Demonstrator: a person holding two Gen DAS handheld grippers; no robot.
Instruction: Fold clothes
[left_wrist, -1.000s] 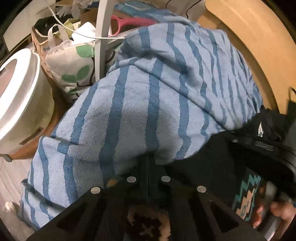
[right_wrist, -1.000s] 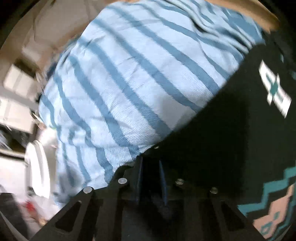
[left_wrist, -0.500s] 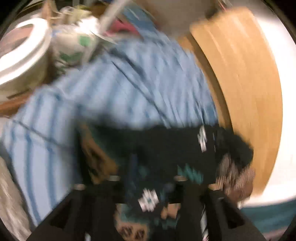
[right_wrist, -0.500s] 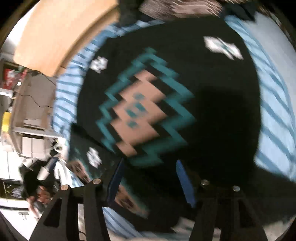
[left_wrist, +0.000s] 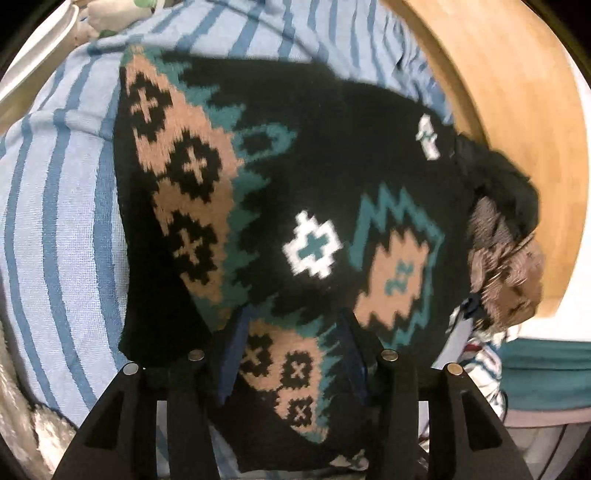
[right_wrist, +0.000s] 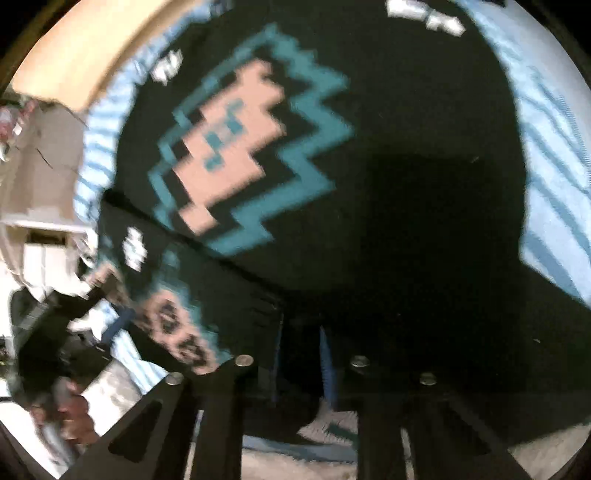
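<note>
Black patterned sweater (left_wrist: 295, 192) lies folded over on blue striped towel (left_wrist: 55, 221), which covers round wooden worktop (left_wrist: 517, 92).

Left hand-held gripper (left_wrist: 291, 332): jaws spread wide, sweater's near edge between them, nothing pinched.

Right hand-held gripper (right_wrist: 299, 347): jaws apart over dark knit; view blurred, grip not apparent.

Step in hand, as judged: setting the fold. Do it well: line edges up, press the crease flat from centre outward, avoid dragging towel, tuck stray brown-lined part (left_wrist: 506, 266) at far side.
</note>
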